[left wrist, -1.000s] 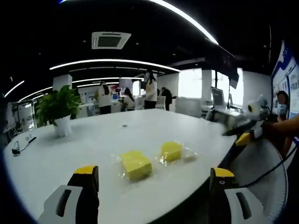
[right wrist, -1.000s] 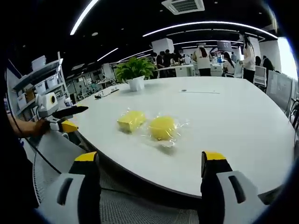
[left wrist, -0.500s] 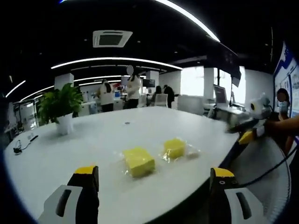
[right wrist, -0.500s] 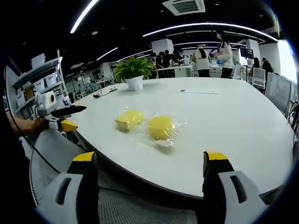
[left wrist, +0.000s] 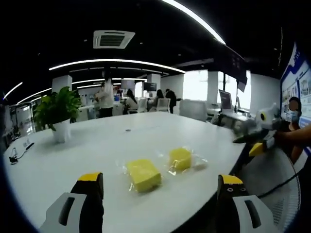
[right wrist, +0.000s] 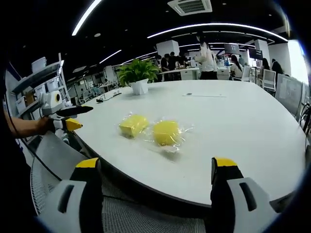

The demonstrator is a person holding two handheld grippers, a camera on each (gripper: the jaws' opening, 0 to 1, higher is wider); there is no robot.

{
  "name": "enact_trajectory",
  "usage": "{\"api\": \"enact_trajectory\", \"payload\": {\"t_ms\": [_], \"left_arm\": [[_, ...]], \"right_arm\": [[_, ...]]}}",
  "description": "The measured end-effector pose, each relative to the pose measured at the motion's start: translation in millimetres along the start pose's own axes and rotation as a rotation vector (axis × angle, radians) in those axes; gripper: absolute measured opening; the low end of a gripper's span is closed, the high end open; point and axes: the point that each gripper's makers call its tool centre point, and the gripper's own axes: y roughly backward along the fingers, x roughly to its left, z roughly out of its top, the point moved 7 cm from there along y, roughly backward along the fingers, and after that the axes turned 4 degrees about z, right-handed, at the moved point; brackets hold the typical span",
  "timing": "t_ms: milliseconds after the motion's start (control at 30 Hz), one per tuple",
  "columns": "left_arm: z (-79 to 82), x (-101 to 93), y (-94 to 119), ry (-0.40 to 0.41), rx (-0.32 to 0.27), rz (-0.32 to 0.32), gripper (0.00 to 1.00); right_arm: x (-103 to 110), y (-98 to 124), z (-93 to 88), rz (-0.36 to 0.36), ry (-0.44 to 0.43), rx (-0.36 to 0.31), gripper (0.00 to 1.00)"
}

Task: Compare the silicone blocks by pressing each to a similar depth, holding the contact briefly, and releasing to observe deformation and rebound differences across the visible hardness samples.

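Two yellow silicone blocks in clear wrappers lie side by side on a white table (left wrist: 73, 155). In the left gripper view the larger block (left wrist: 143, 174) is nearer and the smaller block (left wrist: 180, 158) sits to its right. My left gripper (left wrist: 160, 196) is open, short of the table edge, nothing between its jaws. In the right gripper view one block (right wrist: 166, 132) is closer and the other block (right wrist: 132, 124) lies to its left. My right gripper (right wrist: 155, 187) hangs open off the table (right wrist: 252, 126), apart from both blocks. Each gripper shows at the other view's side: the right gripper (left wrist: 257, 141), the left gripper (right wrist: 65, 119).
A potted plant (left wrist: 57, 114) (right wrist: 138, 76) stands on the far part of the table. A mesh chair back (right wrist: 53, 170) sits below the table's edge. Several people stand in the background office. Shelves (right wrist: 39, 82) line the left wall.
Both views have shifted slightly as the hands drifted; the blocks lie as before. A person in the background walked leftward. Both grippers stay open.
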Motion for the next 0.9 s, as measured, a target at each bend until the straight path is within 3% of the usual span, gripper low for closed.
{"api": "enact_trajectory", "payload": {"t_ms": [167,433,533,900], "left_arm": [[5.1,-4.3,-14.2,-0.02,0.022,-0.036,0.92],[1.9,-6.8,-39.3,0.02,0.088,-0.094,0.81],[9.8,-9.9,-52.7,0.013,0.071,-0.117,0.71],[12.6,-14.7,-99.7,0.022,0.108,-0.139,0.71]], "right_arm": [[0.2,0.0,-0.5,0.004,-0.002,0.004,0.87],[0.7,-0.2,-0.1,0.018,0.0,0.0,0.89],[1.1,-1.1,-1.6,0.015,0.005,0.008,0.89],[1.7,-3.9,-4.1,0.013,0.011,0.019,0.9]]}}
